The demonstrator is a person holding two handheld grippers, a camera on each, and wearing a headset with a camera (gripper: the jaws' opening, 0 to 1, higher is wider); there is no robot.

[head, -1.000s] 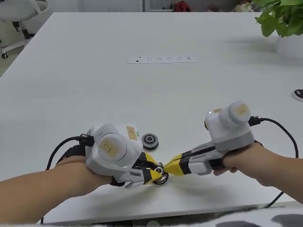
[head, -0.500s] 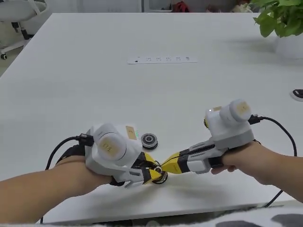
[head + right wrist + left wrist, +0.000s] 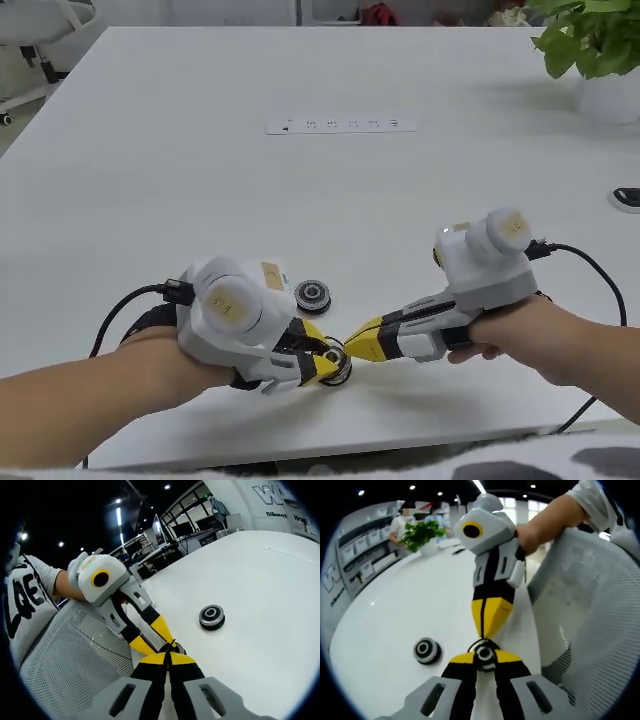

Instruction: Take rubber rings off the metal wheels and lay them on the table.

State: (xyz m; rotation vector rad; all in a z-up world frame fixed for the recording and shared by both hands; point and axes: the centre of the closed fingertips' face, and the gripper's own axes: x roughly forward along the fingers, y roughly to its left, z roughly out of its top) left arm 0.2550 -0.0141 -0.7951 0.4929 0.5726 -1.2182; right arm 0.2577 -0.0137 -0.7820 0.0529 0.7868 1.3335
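left claw [image 3: 322, 366]: clamped on metal wheel [image 3: 484, 655] | right claw [image 3: 352, 347]: pinched closed on its rubber ring [image 3: 475, 643] | second wheel [image 3: 312, 294]: on bench [image 3: 400, 200]

Head view down over table [image 3: 300, 180], gripper views close, opposed, sharing loose wheel [image 3: 426, 650]

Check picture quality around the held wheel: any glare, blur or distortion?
Head view: even light, sharp, soft shadows under left tool and right tool. Left gripper view: fisheye-bent edges, held wheel and rubber ring readable. Right gripper view: white table glares, loose wheel clear.
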